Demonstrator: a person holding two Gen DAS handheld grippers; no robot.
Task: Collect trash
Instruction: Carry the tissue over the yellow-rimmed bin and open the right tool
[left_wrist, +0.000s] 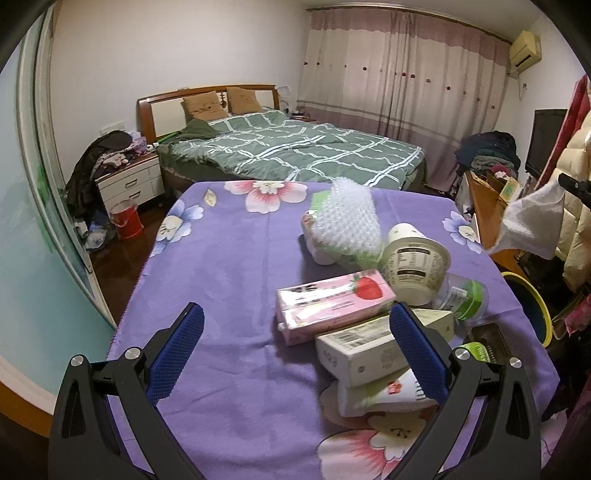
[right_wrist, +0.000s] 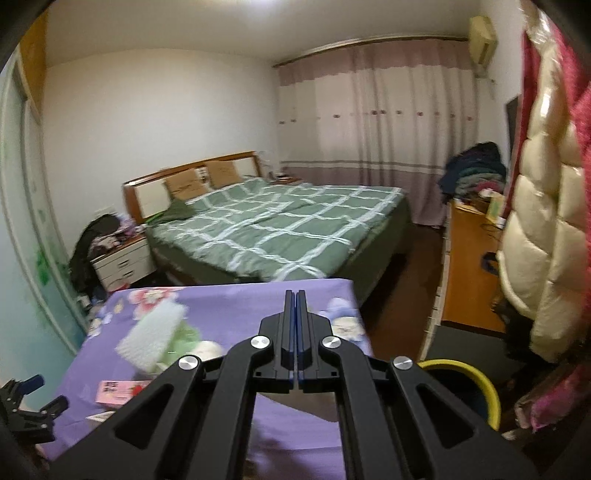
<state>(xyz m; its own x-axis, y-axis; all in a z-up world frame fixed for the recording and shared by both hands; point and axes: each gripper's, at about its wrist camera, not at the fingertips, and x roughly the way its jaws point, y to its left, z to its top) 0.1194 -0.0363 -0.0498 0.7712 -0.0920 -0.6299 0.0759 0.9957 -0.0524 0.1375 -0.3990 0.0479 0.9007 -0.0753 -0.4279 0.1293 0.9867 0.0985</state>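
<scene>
A round bin with a yellow rim and dark blue inside (left_wrist: 532, 306) stands on the floor just beside the right edge of the surface, which is covered by a purple cloth with large pink and white flowers (left_wrist: 229, 258). What lies inside the bin cannot be made out; in the right wrist view its rim (right_wrist: 476, 380) shows just right of the hand-held gripper there.

The trash lies heaped on the right half of the surface: a roll of clear bubble wrap (left_wrist: 347, 218) leaning over a green and white soft pack (left_wrist: 325, 251), a cream paper cup with a printed label (left_wrist: 413, 262) tipped on its side, a clear plastic bottle with a green label (left_wrist: 465, 295) lying down behind it, a pink strawberry-print carton (left_wrist: 332, 302) lying flat, a white rectangular carton (left_wrist: 365, 350) touching it, and a white and green pouch (left_wrist: 388, 395) under that carton.

The left hand-held gripper (left_wrist: 295, 332) hovers over the near part of the surface with its blue-padded jaws spread wide and nothing between them; its right finger overlaps the white carton in view.

The right hand-held gripper (right_wrist: 296, 306) has its jaws pressed fully together. From the left wrist view its black tip (left_wrist: 574, 186) sits at the far right, above the bin, pinching a crumpled white tissue (left_wrist: 532, 225) that hangs below it.
</scene>
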